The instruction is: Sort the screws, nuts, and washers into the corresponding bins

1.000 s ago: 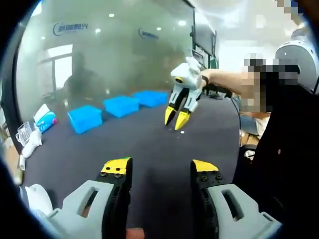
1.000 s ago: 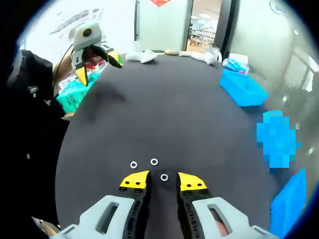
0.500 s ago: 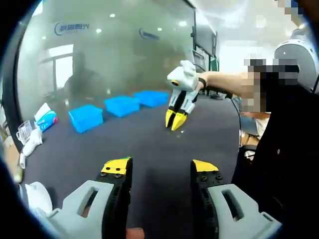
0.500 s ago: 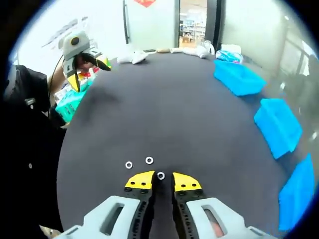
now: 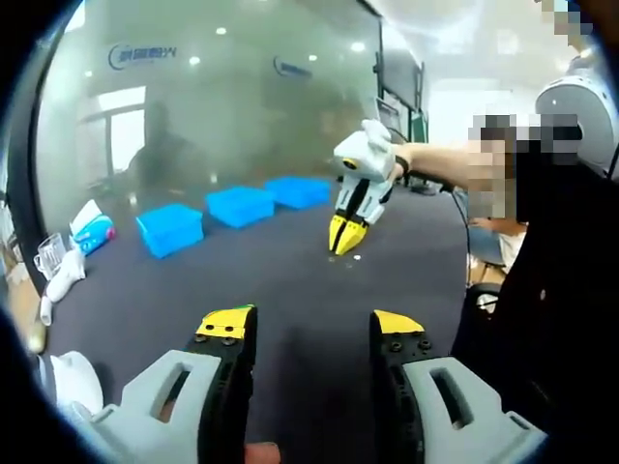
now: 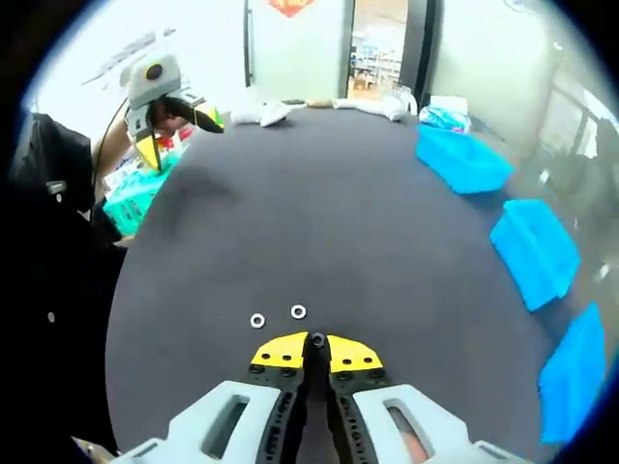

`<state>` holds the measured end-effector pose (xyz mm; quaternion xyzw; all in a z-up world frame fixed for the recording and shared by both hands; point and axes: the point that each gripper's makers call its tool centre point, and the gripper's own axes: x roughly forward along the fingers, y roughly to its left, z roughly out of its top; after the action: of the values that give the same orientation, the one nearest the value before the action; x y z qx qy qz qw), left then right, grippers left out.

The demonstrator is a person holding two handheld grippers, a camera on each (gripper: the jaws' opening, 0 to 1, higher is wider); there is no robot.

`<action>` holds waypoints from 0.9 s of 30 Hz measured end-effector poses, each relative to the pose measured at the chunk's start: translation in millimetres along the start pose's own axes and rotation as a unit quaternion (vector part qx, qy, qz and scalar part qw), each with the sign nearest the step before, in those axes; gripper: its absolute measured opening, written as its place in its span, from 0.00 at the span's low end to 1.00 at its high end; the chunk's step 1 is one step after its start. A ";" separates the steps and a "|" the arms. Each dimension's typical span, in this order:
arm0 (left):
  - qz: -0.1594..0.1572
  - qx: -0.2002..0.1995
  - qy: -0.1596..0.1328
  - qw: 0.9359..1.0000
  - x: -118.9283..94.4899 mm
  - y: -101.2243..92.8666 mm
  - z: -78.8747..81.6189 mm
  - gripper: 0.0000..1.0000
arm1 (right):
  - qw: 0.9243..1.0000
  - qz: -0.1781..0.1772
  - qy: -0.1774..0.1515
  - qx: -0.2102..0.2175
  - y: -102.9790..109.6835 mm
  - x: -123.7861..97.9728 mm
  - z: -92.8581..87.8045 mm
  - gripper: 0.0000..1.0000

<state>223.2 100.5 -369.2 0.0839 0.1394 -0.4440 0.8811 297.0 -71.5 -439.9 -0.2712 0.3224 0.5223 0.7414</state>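
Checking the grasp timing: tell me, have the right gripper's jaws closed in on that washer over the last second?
Yes. The right gripper went from jaws apart to nearly shut on the nearest washer, while the two other washers stay put on the dark table.

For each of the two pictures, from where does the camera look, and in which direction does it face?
Left gripper view: rides on the left tool, jaws open, looking across the dark round table toward three blue plastic bins; the right tool and a forearm enter from the right.
Right gripper view: rides on the right tool, shut on a small metal washer, two more washers beside it; the left tool shows at upper left.
Shared: table, bins, both tools.
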 end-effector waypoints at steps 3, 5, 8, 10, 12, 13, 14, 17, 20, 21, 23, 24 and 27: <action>0.004 -0.002 -0.004 1.000 -1.6 1.1 0.9 0.45 | 1.000 -0.003 -0.013 0.008 2.4 -3.0 -0.5 0.03; 0.006 -0.002 -0.004 1.000 -2.5 1.6 0.9 0.45 | 1.000 -0.006 -0.020 0.011 4.1 -5.4 -1.1 0.03; 0.011 -0.004 -0.007 1.000 -3.9 2.2 0.9 0.45 | 0.999 -0.015 -0.040 0.022 7.1 -12.4 -0.8 0.03; 0.013 -0.005 -0.008 1.000 -4.8 2.3 0.9 0.45 | 0.998 -0.025 -0.052 0.025 6.8 -18.0 -0.1 0.03; 0.017 -0.006 -0.011 1.000 -6.1 2.7 1.9 0.45 | 0.996 -0.037 -0.074 0.033 5.7 -24.9 3.7 0.03; 0.018 -0.007 -0.013 1.000 -6.8 3.0 2.9 0.45 | 0.994 -0.047 -0.087 0.039 4.2 -28.7 6.3 0.03; 0.020 -0.007 -0.015 1.000 -7.4 3.5 3.5 0.45 | 0.992 -0.057 -0.100 0.045 2.5 -32.7 8.3 0.03; 0.027 -0.006 -0.015 0.999 -8.7 5.3 3.3 0.45 | 0.985 -0.081 -0.142 0.059 1.4 -43.9 12.9 0.03; 0.035 -0.009 -0.018 0.999 -10.4 7.4 3.4 0.45 | 0.975 -0.116 -0.177 0.066 -0.4 -54.8 14.4 0.03; 0.038 -0.010 -0.019 0.999 -11.0 8.3 3.7 0.45 | 0.972 -0.124 -0.188 0.073 -0.3 -58.5 14.4 0.03; 0.044 -0.011 -0.022 0.999 -12.3 9.9 4.8 0.45 | 0.963 -0.145 -0.212 0.080 -1.0 -66.9 15.7 0.03; 0.046 -0.013 -0.024 0.999 -12.9 10.5 5.4 0.45 | 0.958 -0.155 -0.225 0.082 -1.3 -71.5 16.7 0.03; 0.050 -0.015 -0.028 0.998 -14.0 11.2 6.7 0.45 | 0.943 -0.181 -0.262 0.097 -2.6 -84.2 19.2 0.03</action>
<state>225.4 116.0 -358.0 0.0655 0.1171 -0.3994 0.9069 282.4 -108.6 -363.2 -0.1056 0.1112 0.3983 0.9044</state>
